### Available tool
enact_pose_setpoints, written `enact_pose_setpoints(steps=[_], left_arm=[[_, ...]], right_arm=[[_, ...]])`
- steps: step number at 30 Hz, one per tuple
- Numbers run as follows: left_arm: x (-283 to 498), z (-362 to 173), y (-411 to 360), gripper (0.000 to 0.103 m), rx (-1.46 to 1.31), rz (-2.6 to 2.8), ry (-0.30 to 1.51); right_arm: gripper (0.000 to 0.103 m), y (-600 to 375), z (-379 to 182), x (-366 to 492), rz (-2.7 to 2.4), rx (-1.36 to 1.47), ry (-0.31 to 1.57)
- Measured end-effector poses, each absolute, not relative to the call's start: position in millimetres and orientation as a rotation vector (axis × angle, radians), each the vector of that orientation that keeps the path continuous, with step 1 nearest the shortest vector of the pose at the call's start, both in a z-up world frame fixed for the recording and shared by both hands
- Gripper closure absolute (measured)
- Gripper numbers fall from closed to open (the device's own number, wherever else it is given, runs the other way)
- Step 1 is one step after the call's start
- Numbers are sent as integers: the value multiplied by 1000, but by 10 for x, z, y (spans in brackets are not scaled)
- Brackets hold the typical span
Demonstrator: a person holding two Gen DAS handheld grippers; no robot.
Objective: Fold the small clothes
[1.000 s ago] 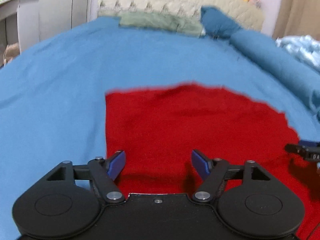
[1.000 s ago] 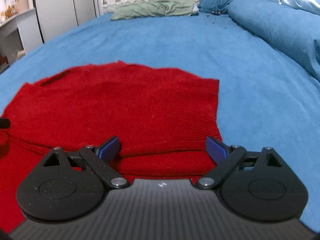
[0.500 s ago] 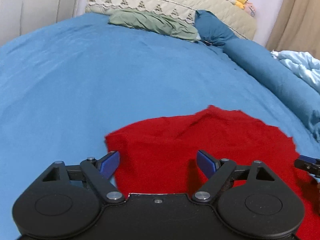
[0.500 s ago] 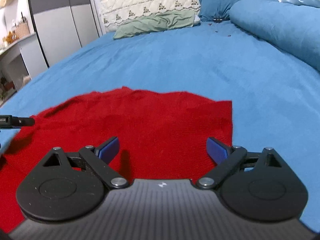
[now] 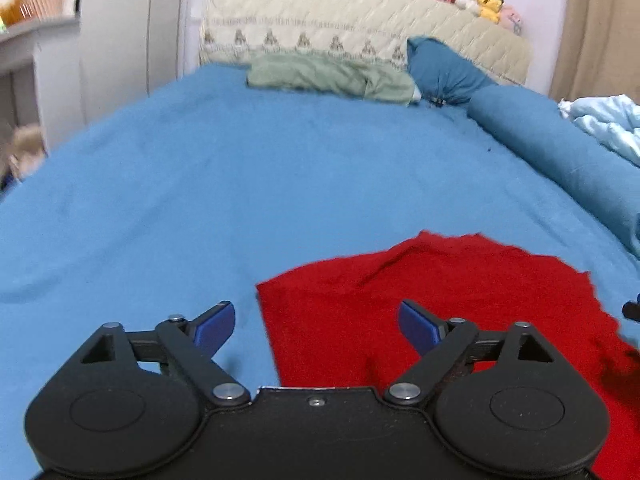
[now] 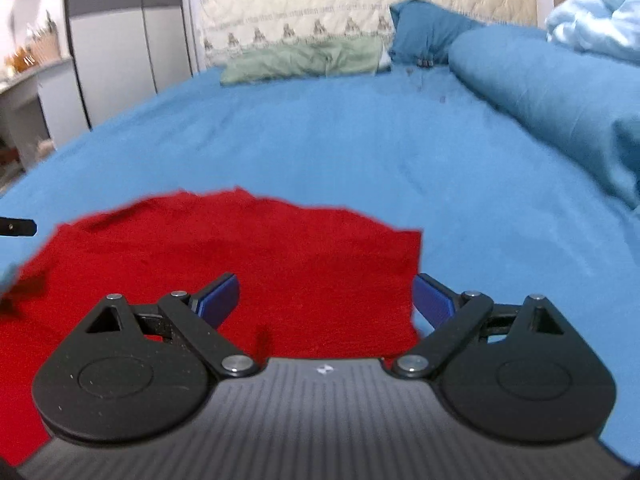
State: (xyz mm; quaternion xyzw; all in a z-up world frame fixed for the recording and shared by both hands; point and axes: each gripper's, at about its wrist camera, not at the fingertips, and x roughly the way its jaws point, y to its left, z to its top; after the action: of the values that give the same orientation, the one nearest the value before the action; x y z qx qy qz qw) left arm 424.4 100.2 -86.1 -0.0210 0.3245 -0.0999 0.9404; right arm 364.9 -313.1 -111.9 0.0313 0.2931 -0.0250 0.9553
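A red knit garment (image 5: 460, 300) lies folded flat on the blue bedsheet (image 5: 240, 184). My left gripper (image 5: 316, 326) is open and empty, hovering over the garment's left edge. In the right wrist view the same garment (image 6: 280, 256) lies flat, and my right gripper (image 6: 326, 300) is open and empty over its right edge. The tip of the other gripper shows at the far right of the left view (image 5: 632, 310) and the far left of the right view (image 6: 18, 227).
A green cloth (image 5: 328, 78) and a dark blue pillow (image 5: 444, 70) lie at the headboard. A long blue bolster (image 5: 568, 160) and a pale blue quilt (image 5: 608, 124) run along the right. A wardrobe (image 6: 120, 48) and a shelf (image 5: 36, 28) stand left.
Both grippers have pulled back and lifted away from the garment, so it looks smaller and more of the bed shows. The left has shifted left, the right has shifted right. Both stayed open.
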Motion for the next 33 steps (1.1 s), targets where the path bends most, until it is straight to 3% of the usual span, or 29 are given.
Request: enact_pose_setpoints(steps=[5, 11, 21, 27, 29, 31, 33], left_arm=[[3290, -224, 1009, 4, -6, -171, 627], [2220, -45, 960, 4, -1, -143, 686], [1160, -544, 942, 6, -91, -94, 824], [846, -955, 947, 19, -91, -25, 880], [792, -1085, 961, 28, -89, -3, 892], [769, -1191, 981, 37, -99, 15, 908], [761, -1255, 996, 39, -107, 18, 922]], right_arm=[[0, -3102, -497, 2924, -36, 34, 590], [0, -3072, 21, 1874, -26, 48, 632], [0, -2884, -396, 698, -57, 84, 795], [0, -2745, -780, 304, -108, 128, 826], [0, -2719, -910, 211, -119, 166, 827], [7, -2697, -1053, 124, -148, 194, 835], [17, -2686, -1137, 112, -180, 183, 860]])
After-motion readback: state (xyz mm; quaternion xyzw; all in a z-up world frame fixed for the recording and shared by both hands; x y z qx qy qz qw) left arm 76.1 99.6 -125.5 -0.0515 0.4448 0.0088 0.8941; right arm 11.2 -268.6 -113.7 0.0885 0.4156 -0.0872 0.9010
